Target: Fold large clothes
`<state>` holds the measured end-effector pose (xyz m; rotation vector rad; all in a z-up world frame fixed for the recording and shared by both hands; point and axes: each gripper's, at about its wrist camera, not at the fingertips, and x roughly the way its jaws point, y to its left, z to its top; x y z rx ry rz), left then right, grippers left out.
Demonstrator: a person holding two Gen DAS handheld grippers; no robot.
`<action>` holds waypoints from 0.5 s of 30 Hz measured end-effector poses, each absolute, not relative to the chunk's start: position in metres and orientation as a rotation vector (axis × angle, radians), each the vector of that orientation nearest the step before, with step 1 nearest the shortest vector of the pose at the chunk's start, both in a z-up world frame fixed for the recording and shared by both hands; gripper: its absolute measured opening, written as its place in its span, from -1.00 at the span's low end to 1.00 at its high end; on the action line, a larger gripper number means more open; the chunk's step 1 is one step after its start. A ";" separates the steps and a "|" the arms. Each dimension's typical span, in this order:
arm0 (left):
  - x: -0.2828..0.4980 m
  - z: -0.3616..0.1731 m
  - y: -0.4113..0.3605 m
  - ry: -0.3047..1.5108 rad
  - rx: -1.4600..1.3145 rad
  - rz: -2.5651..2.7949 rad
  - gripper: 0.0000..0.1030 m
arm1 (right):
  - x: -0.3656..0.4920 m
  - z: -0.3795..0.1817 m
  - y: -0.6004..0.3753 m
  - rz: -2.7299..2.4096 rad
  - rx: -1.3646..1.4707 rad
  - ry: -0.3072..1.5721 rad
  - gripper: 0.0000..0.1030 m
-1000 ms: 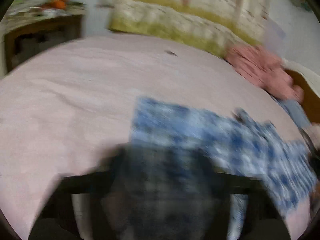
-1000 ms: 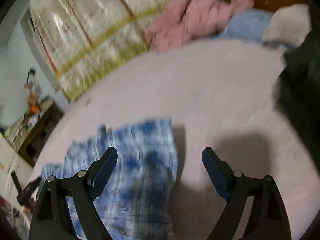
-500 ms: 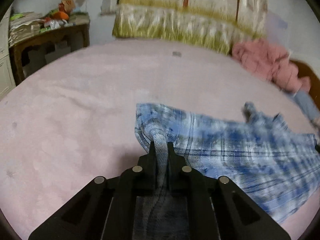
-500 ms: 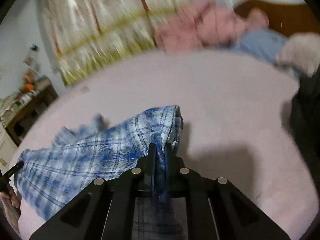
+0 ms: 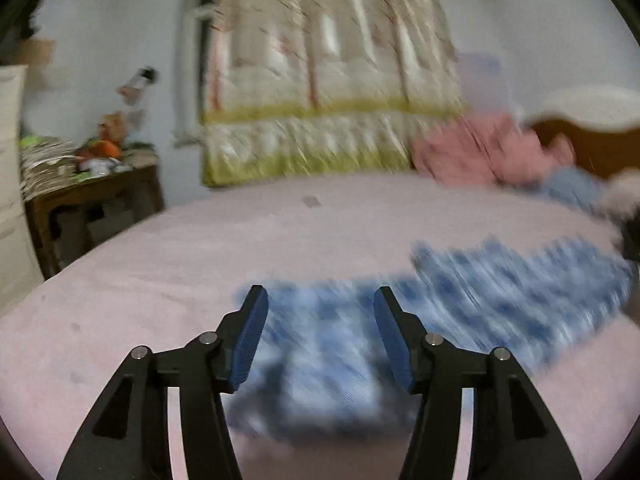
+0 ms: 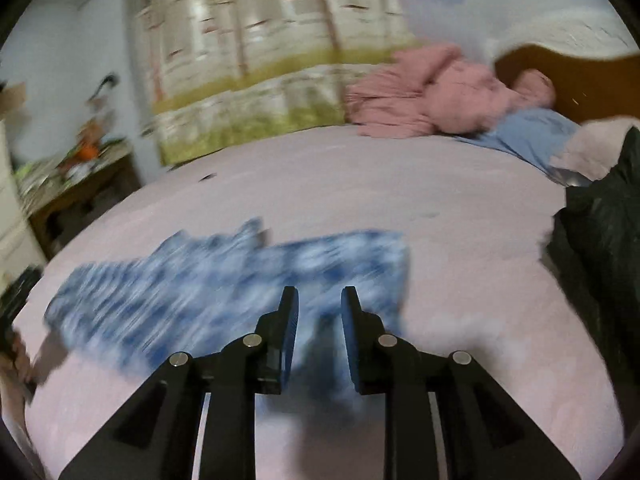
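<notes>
Blue plaid shirt (image 5: 460, 300) lies blurred across the pink bed (image 5: 160, 280), low centre of both views. Left claw (image 5: 320, 300) and right claw (image 6: 319, 300) have just been opening, released, cloth beneath them.

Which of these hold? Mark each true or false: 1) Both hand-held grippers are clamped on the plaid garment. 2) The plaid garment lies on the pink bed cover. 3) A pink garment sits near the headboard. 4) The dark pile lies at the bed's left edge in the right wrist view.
1) False: the left hand-held gripper and the right hand-held gripper have just been opening, nothing between their jaws.
2) True: the plaid garment lies on the pink bed cover.
3) True: pink garment, headboard.
4) False: the dark pile is at the right.
</notes>
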<state>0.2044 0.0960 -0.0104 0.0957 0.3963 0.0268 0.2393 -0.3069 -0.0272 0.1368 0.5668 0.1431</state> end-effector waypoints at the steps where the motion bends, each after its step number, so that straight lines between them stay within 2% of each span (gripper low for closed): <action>1: 0.206 -0.015 0.085 0.437 0.118 0.011 0.04 | 0.236 -0.033 -0.301 0.134 0.128 0.611 -0.54; 2: 0.210 -0.020 0.075 0.480 0.150 0.014 0.04 | 0.237 -0.042 -0.295 0.109 0.126 0.675 -0.54; 6: 0.239 -0.048 0.064 0.627 0.248 0.219 0.01 | 0.240 -0.061 -0.312 0.055 0.219 0.735 -0.55; 8: 0.249 -0.053 0.082 0.692 0.152 0.186 -0.03 | 0.234 -0.064 -0.327 0.025 0.288 0.723 -0.72; 11: 0.252 -0.056 0.096 0.729 0.068 0.144 -0.03 | 0.225 -0.071 -0.333 -0.026 0.300 0.725 -0.73; 15: 0.244 -0.057 0.085 0.708 0.141 0.180 -0.04 | 0.224 -0.071 -0.328 -0.048 0.272 0.726 -0.73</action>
